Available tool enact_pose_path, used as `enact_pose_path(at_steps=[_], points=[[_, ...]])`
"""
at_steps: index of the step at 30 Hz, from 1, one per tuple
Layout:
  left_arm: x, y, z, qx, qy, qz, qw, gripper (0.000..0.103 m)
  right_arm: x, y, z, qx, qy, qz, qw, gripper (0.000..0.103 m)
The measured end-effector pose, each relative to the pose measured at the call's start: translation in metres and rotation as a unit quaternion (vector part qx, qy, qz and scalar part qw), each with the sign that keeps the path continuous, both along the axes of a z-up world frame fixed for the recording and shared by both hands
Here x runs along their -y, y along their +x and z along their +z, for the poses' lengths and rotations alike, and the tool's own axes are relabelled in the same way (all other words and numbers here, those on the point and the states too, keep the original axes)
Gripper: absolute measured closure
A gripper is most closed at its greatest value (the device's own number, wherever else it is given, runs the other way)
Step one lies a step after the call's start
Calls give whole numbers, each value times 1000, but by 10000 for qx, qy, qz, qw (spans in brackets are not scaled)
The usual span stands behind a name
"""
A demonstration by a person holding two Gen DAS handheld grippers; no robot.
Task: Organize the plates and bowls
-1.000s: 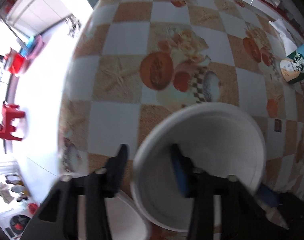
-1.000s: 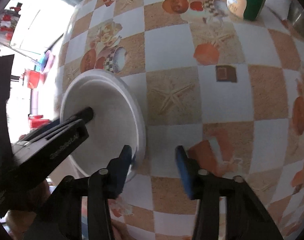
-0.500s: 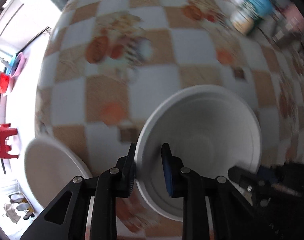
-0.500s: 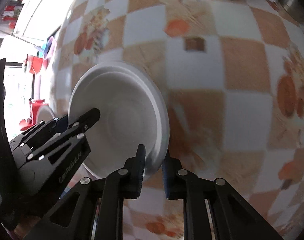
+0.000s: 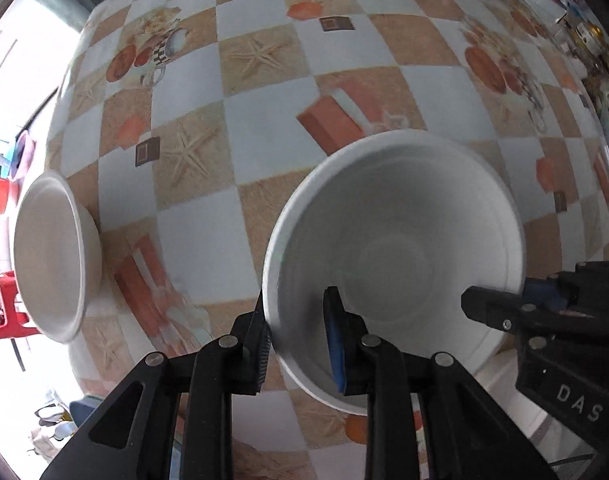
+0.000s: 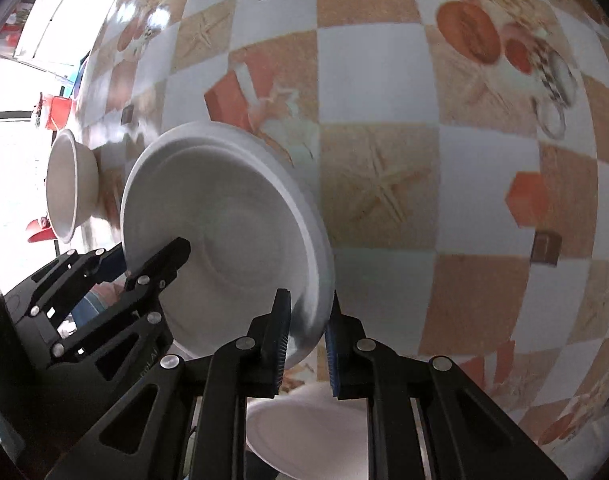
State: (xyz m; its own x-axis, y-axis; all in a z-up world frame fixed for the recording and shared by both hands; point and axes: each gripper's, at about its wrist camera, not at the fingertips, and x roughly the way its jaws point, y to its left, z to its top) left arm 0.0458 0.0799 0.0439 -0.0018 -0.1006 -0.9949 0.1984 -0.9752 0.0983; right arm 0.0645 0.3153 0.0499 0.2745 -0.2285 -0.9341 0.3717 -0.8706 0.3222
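Both grippers clamped on one white bowl (image 5: 396,240), held just above the checkered desk (image 5: 264,128). Left gripper (image 5: 296,336) jaws pinching the near rim, right gripper (image 6: 306,336) jaws pinching the opposite rim. Second bowl (image 5: 48,256) sitting way off by the desk edge. White plate (image 6: 308,436) below the right gripper.
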Motion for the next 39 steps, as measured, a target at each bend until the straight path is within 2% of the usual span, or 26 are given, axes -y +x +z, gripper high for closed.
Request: enact_pose_path(at_steps=[4,8,12,17,20,30,39], points=[[-13,5,6,-154,68,186,9997,76,-10,2,4,-181,-4,17,9998,85],[-21,6,21,-365,-108,123,9992,76,-19,-1,14,-250,-152,-51,9996,85],[-34,17,38,-474,-33,145,9988,76,-36,-7,29,-317,-218,-138,9992,85],[-45,17,66,-595,78,-50,9982,76,-54,-4,47,-360,-249,-230,9988,85],[-69,27,79,-603,157,-236,9978,76,-72,-2,53,-350,-202,-332,9986,85],[-112,59,66,-225,389,-991,9941,76,-108,55,59,-239,269,-500,9981,84],[-132,71,49,46,474,-1283,9906,76,-123,68,45,-95,488,-612,9969,84]])
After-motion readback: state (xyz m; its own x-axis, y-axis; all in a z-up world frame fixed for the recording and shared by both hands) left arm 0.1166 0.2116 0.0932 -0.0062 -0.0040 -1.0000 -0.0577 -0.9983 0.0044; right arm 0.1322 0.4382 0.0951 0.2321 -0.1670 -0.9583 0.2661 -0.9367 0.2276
